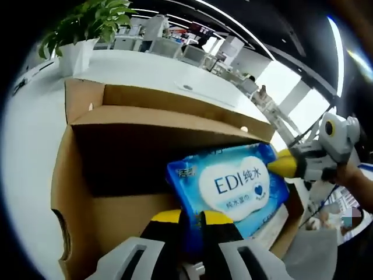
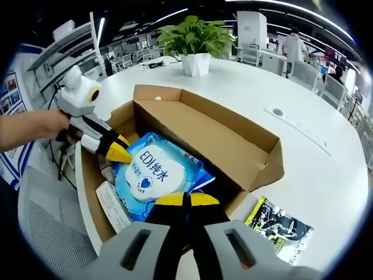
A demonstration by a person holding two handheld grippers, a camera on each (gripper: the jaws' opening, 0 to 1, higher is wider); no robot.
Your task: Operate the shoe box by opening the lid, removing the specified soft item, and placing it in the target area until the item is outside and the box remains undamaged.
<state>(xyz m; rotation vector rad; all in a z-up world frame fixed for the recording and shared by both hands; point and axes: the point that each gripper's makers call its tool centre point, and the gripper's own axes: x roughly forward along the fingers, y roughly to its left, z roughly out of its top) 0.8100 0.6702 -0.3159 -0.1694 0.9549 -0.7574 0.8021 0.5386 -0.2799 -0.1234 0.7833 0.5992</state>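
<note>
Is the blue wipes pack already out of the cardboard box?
Not yet: the blue wet-wipes pack sits inside the open brown cardboard shoe box, below its rim.

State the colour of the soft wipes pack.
Blue soft wipes pack with white label; right gripper view.

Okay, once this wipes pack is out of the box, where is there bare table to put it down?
Bare white table lies beyond the box, between the plant pot and the magazine. Inside the box is crowded: the wipes pack, papers and both hand-held grippers, left and right, closed on the pack.
</note>
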